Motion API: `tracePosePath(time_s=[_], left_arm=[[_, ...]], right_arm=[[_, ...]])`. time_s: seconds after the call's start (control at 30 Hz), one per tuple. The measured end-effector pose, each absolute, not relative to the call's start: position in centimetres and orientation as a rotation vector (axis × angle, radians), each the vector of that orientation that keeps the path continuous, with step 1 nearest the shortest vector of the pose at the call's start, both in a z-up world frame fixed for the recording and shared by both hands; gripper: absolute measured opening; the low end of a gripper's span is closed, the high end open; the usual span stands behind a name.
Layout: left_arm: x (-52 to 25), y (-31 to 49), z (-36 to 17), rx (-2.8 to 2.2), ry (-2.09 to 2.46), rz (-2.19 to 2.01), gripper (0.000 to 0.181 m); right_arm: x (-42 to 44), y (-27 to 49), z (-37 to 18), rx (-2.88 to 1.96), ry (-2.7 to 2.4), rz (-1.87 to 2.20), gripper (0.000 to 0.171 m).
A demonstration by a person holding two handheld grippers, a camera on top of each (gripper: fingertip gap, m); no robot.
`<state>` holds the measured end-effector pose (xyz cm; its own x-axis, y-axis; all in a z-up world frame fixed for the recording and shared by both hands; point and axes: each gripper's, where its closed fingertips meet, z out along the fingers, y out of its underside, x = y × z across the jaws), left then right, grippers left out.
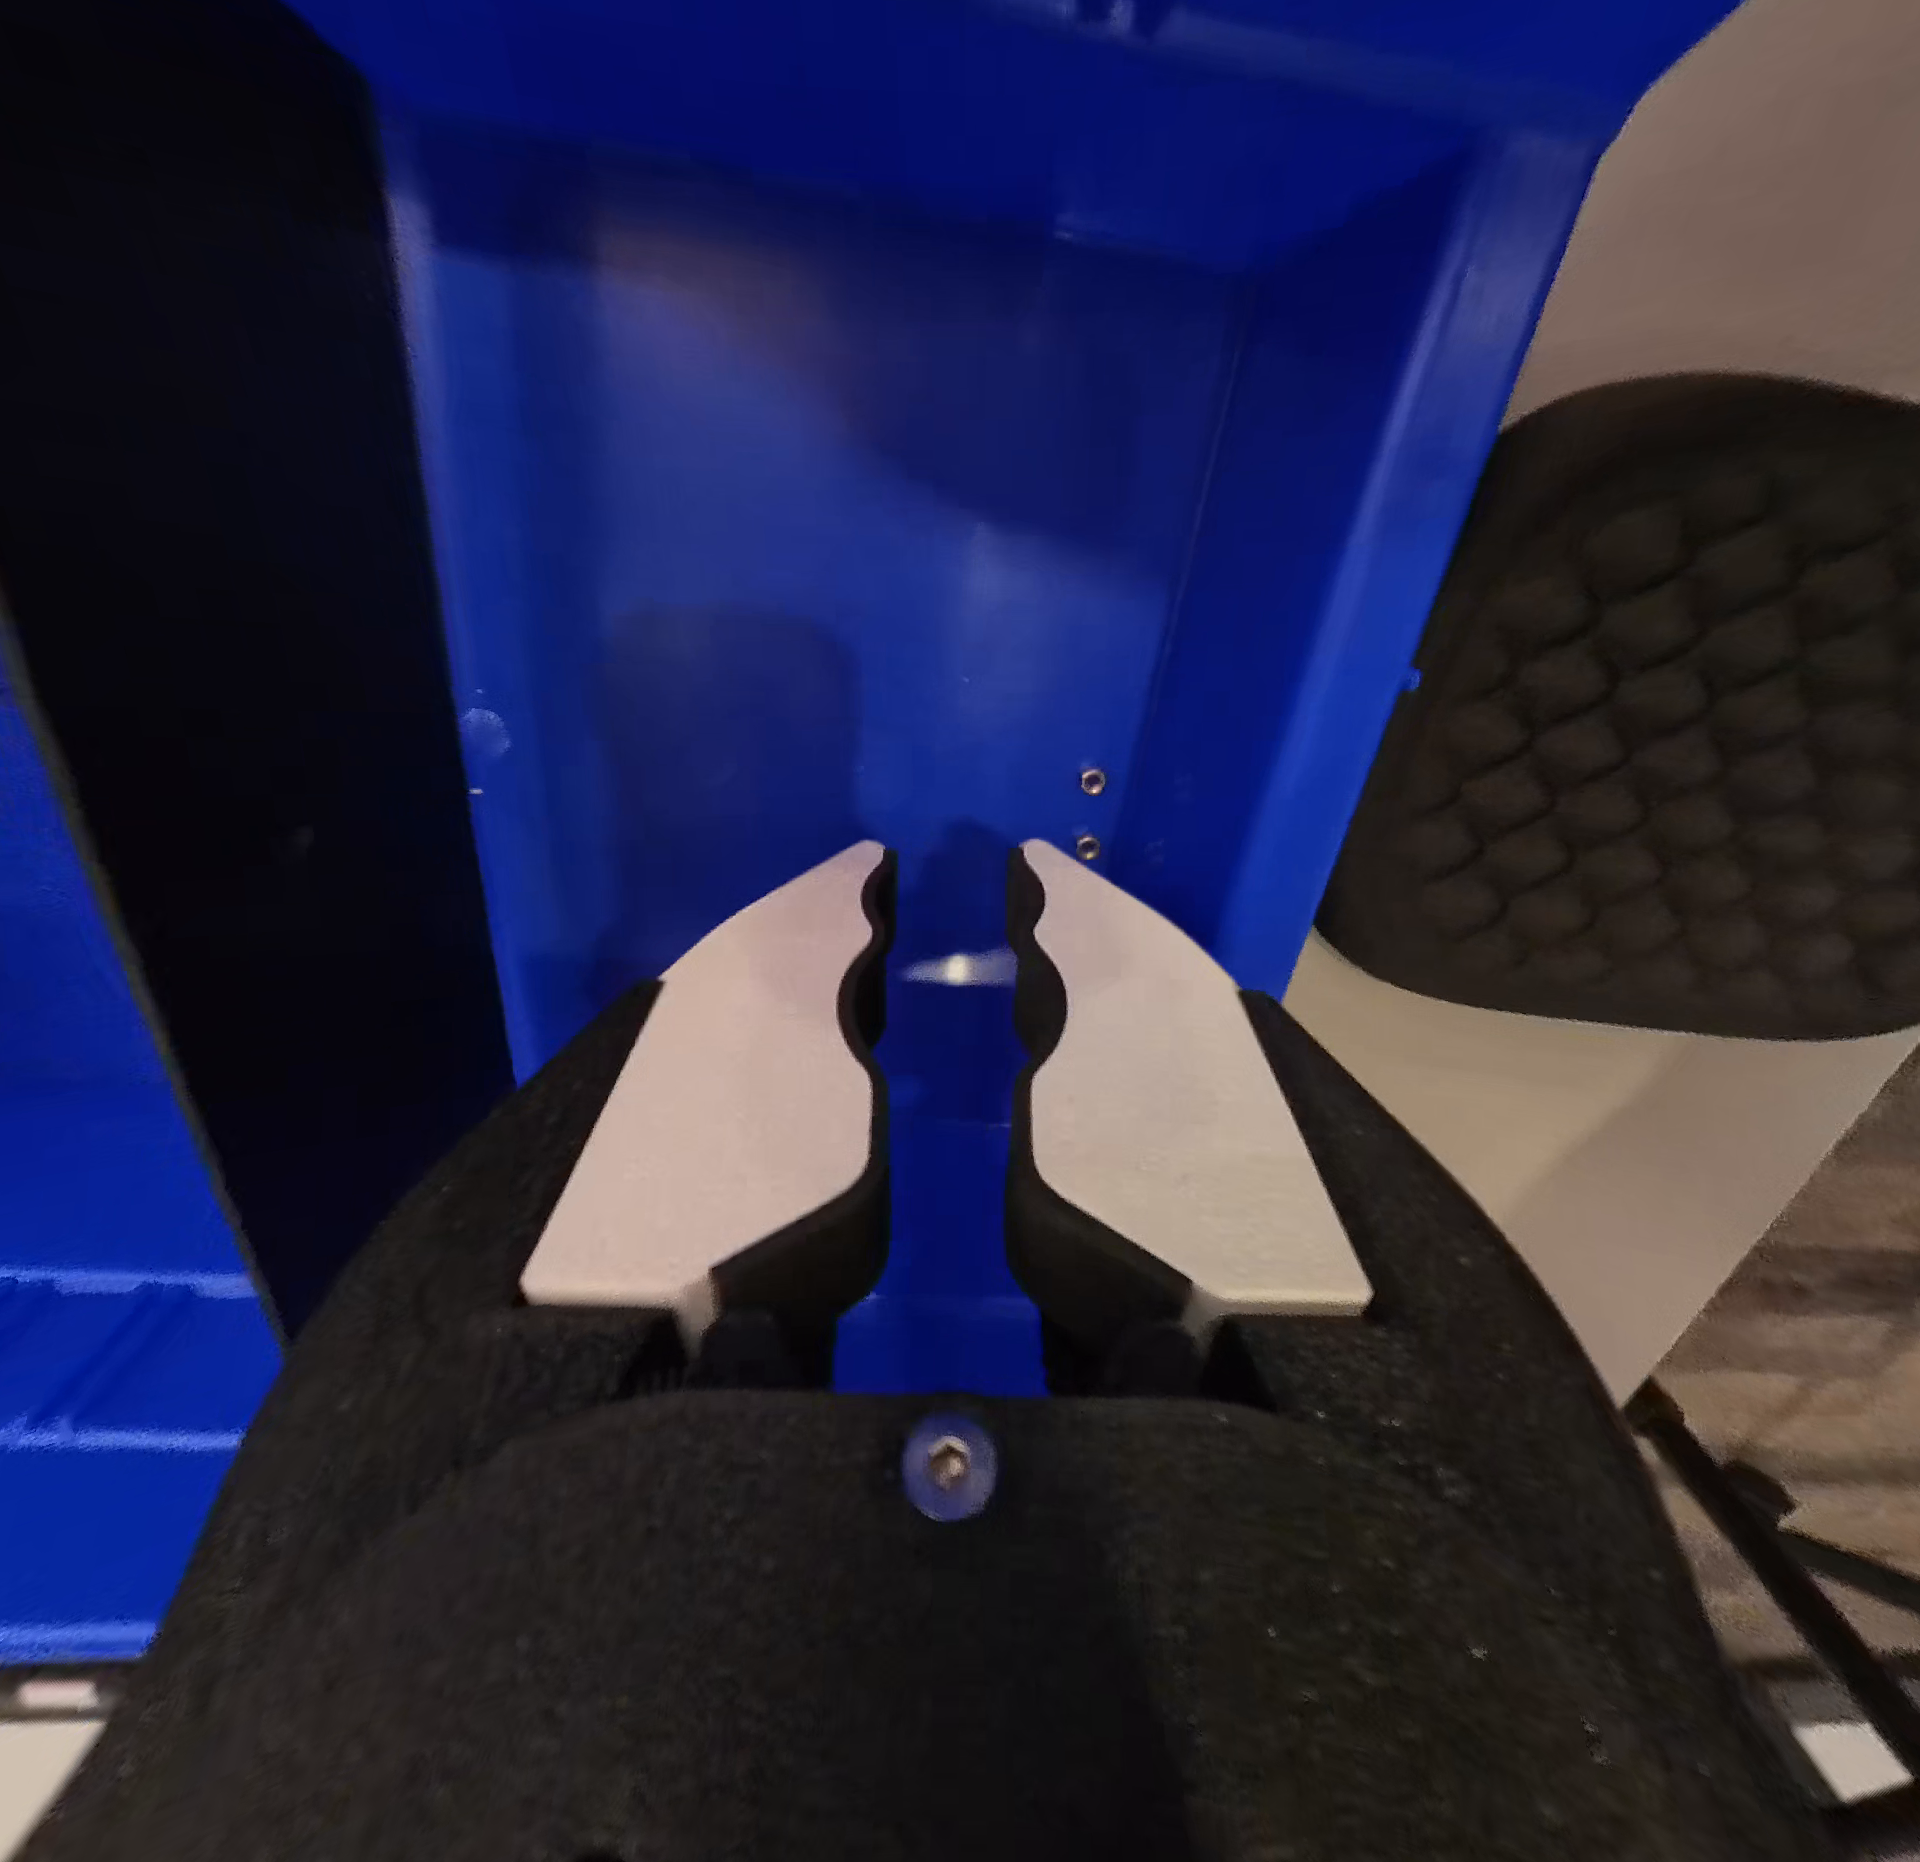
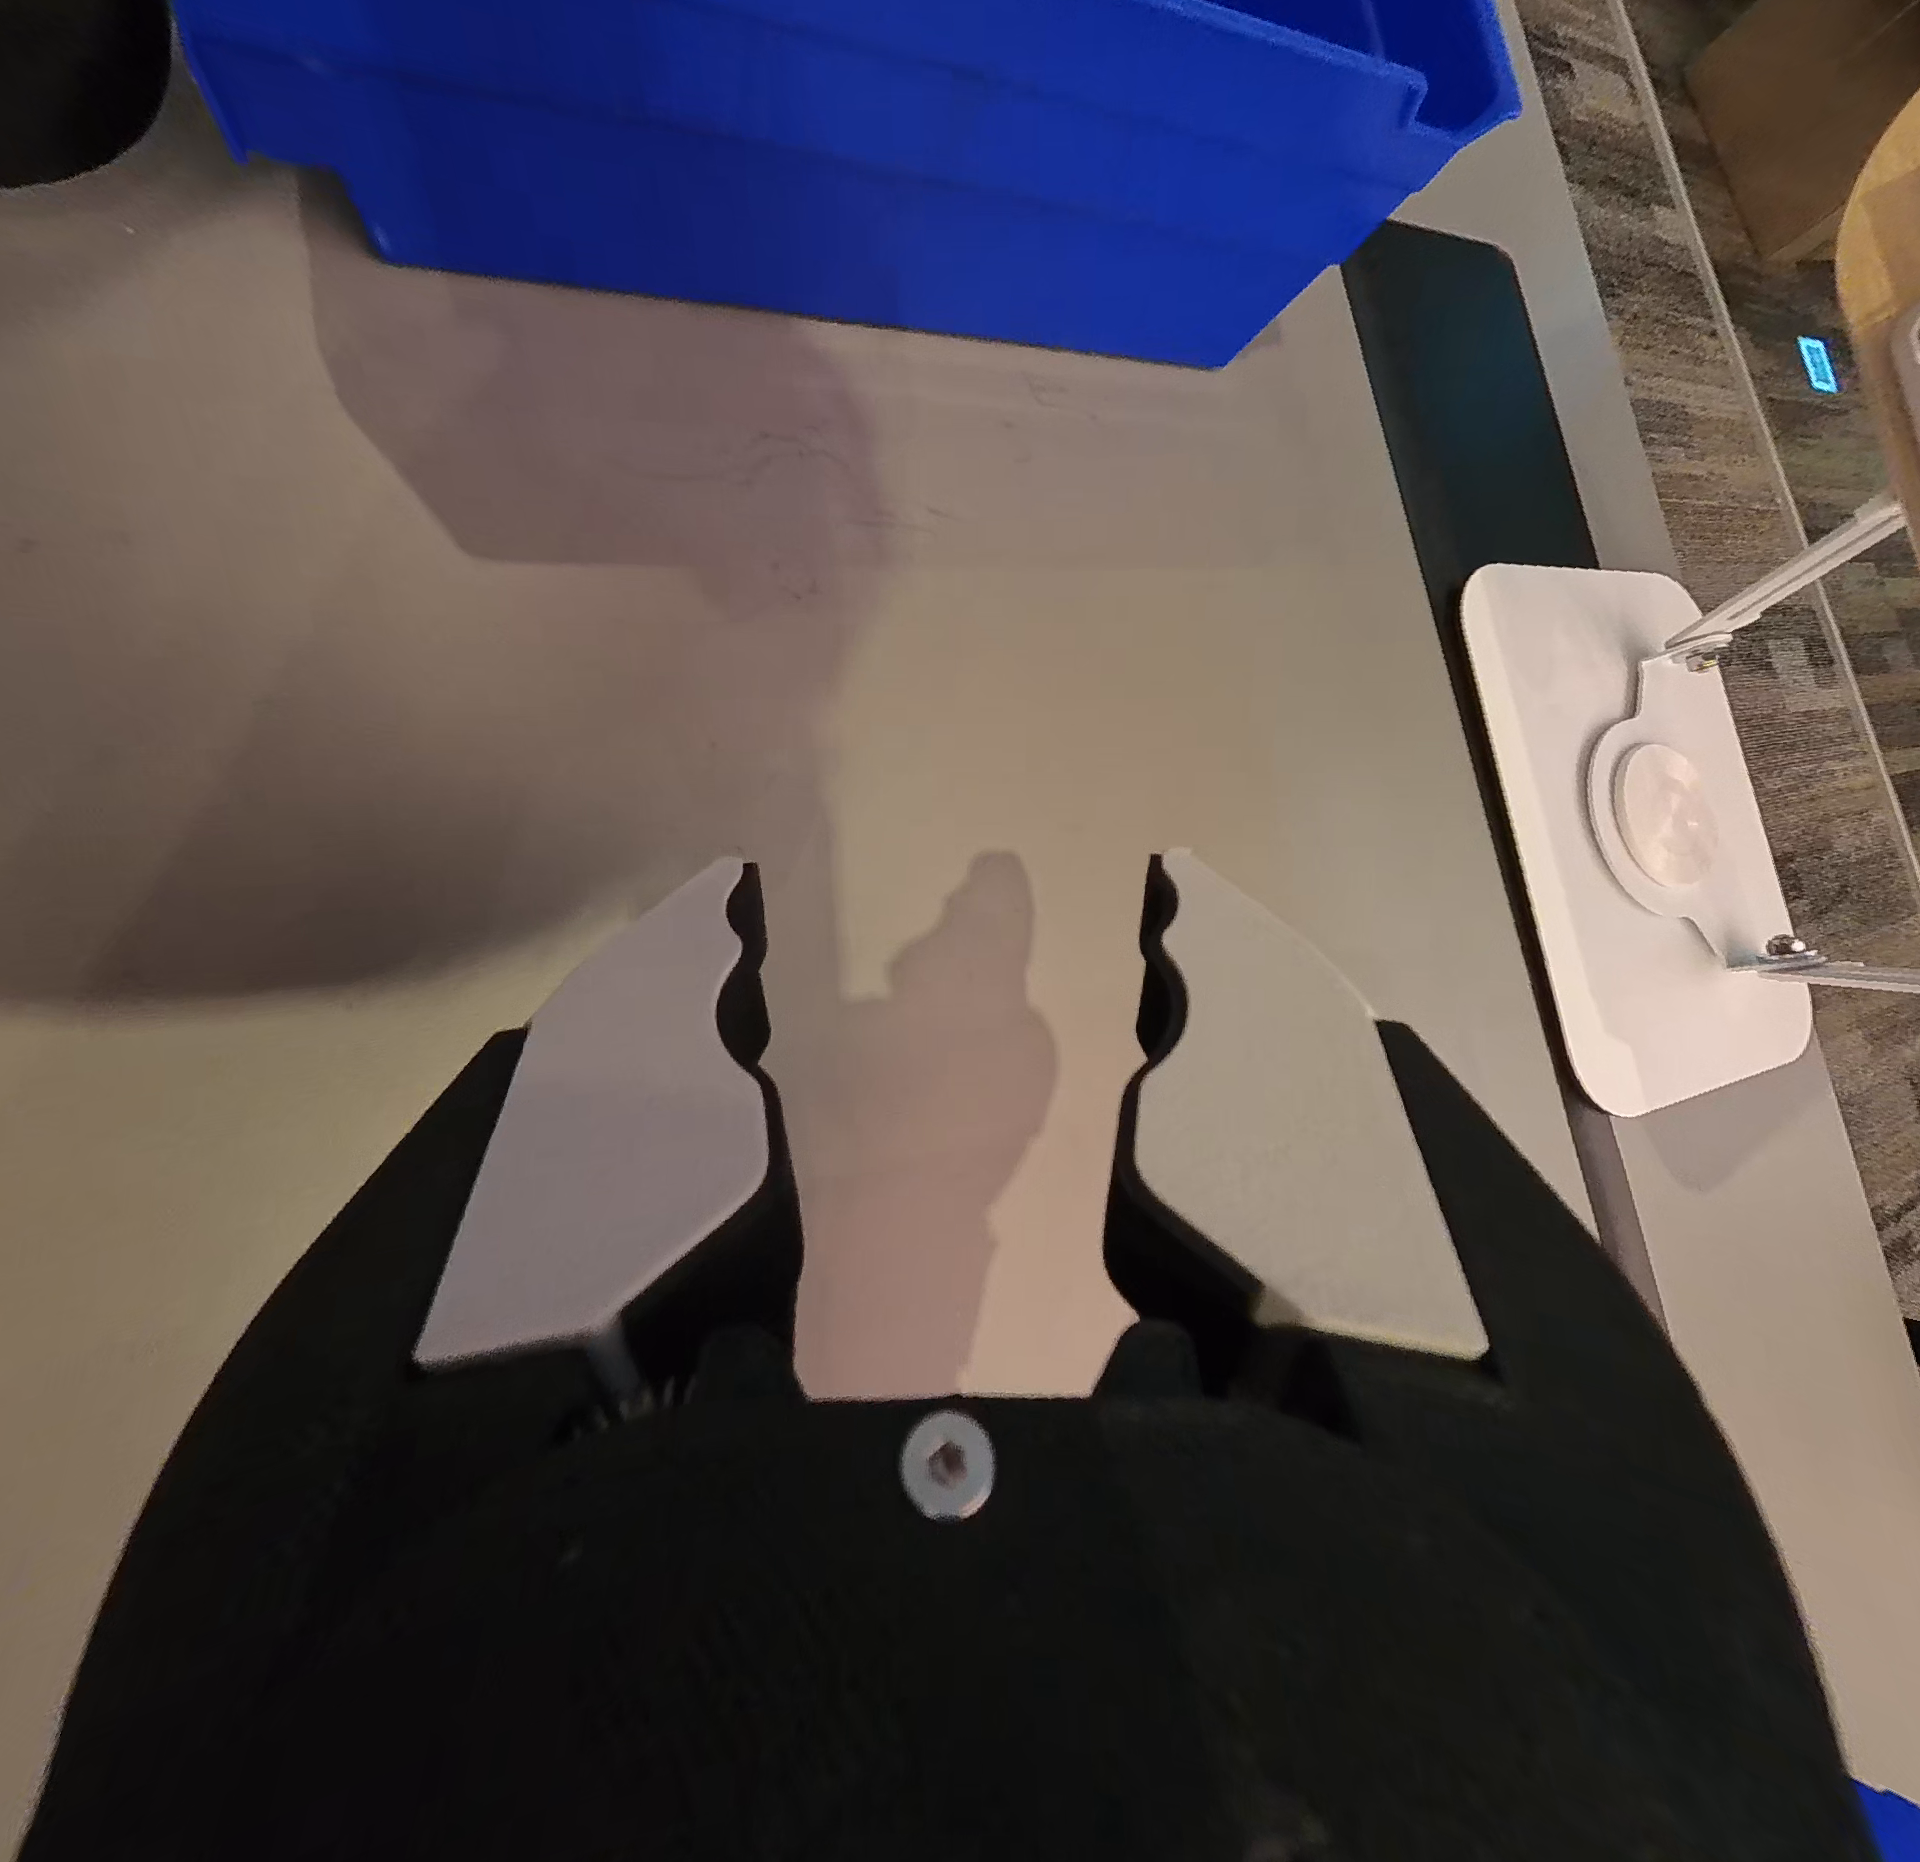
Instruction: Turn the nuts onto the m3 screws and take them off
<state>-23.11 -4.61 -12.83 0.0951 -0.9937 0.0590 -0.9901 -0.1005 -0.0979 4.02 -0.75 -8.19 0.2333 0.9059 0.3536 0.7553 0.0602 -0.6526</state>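
Bin (image 1: 831, 462), blue plastic, fills most of the left wrist view. Left gripper (image 1: 951, 856) reaches inside it, jaws parted by a narrow gap w/ nothing between them. Two small silver nuts (image 1: 1089, 813) lie on the bin floor just right of the right fingertip, one a bit farther in than the other, not touching the gripper. A blurred silver glint shows on the floor between the fingers; can't tell what it is. Black honeycomb-textured pad (image 1: 1621, 732) sits right of the bin.

Right wrist view: right gripper (image 2: 951, 862) hangs over bare grey tabletop (image 2: 416, 721), jaws wide apart, empty. Blue bin (image 2: 810, 129) stands at the far side. White plate (image 2: 1621, 836) w/ metal struts sits at the tabletop's right edge. No screws seen.
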Motion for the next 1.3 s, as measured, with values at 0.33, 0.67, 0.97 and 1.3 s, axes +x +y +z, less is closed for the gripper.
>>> tracePosePath(time_s=[0.33, 0.67, 0.97, 1.3], left_arm=[[-23.6, -4.3, -10.4, -2.753, 1.472, -0.329, 0.000], [-24.3, -5.7, -10.3, -3.147, 0.857, -0.432, 0.011], [-25.5, -6.8, -11.1, -3.411, 0.532, -0.449, 0.027], [-26.1, -6.6, -12.6, -3.577, 0.133, -0.379, 0.038]], right_arm=[[4.0, -0.7, -8.2, -1.726, -1.542, 0.249, 0.071], [4.1, -0.6, -8.3, -1.730, -1.542, 0.251, 0.071], [4.0, -0.8, -8.4, -1.729, -1.552, 0.250, 0.071], [3.9, -0.9, -8.5, -1.735, -1.551, 0.272, 0.071]])
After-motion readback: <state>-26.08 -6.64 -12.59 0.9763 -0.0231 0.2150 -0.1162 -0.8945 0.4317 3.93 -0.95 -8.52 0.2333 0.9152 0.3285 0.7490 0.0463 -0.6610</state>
